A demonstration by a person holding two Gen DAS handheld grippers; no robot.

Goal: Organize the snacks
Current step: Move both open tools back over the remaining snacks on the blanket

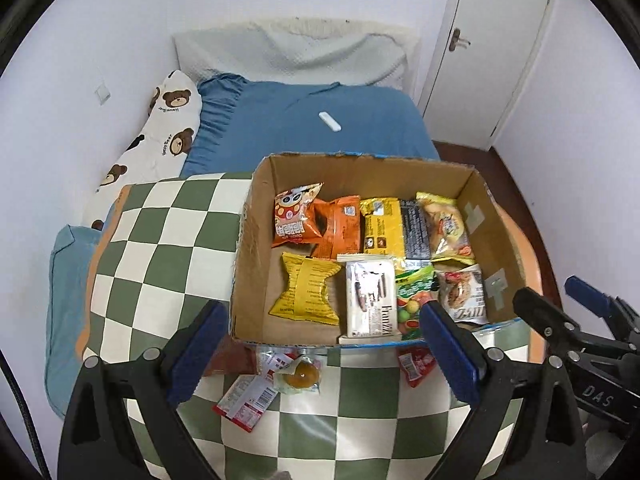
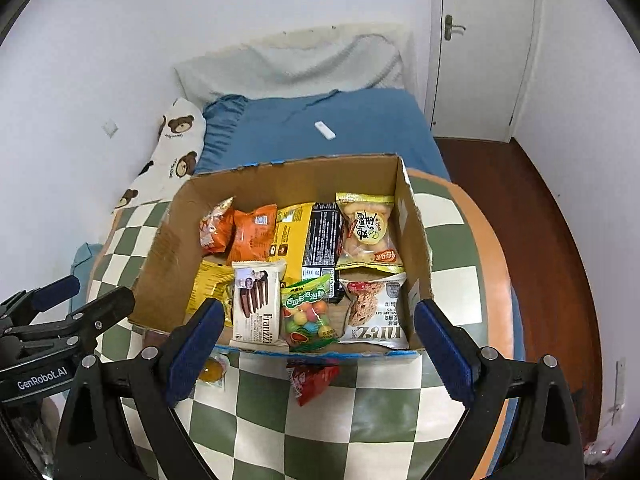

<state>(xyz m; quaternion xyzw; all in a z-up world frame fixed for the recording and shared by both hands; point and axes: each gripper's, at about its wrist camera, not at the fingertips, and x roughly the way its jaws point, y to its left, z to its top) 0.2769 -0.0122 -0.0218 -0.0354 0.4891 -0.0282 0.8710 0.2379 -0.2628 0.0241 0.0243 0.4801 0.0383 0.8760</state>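
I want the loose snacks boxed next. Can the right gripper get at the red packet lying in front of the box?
Probably yes: the red packet lies uncovered on the checked cloth, outside the cardboard box, and the open right gripper hovers empty just above it.

Snack packets fill the box; three packets lie before it.

Even, soft indoor light fills both views, shadows faint, focus sharp centrally, with fisheye bending and black corners.
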